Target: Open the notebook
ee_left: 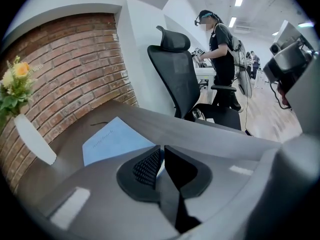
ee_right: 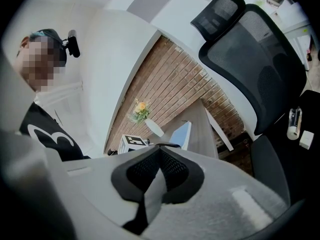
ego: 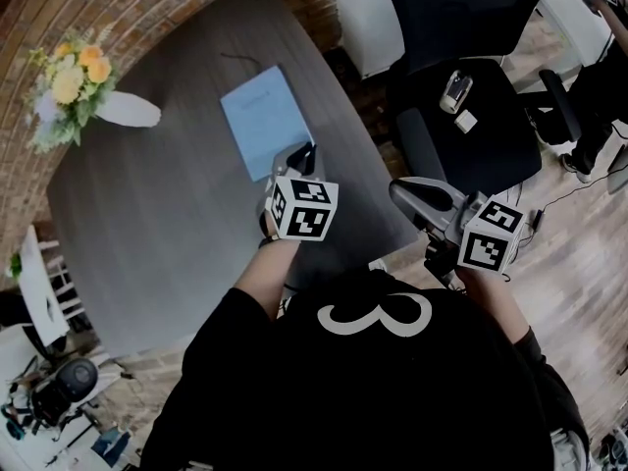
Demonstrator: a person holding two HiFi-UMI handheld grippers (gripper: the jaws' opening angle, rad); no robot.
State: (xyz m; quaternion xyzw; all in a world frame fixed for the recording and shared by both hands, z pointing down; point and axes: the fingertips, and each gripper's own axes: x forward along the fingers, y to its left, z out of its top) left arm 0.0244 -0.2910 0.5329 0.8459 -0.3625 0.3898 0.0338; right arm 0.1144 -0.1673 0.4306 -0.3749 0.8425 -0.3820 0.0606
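Two tools, one blue notebook (ego: 263, 116).
Its near corner is pinched by the left tool (ee_left: 162, 156); the right tool (ee_right: 159, 153) is closed empty, well apart.

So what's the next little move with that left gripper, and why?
Probably lift the left gripper slowly, peeling the cover up and over. Its jaws look pinched on the near corner of the blue notebook, which lies closed and flat on the table, so only lifting remains.
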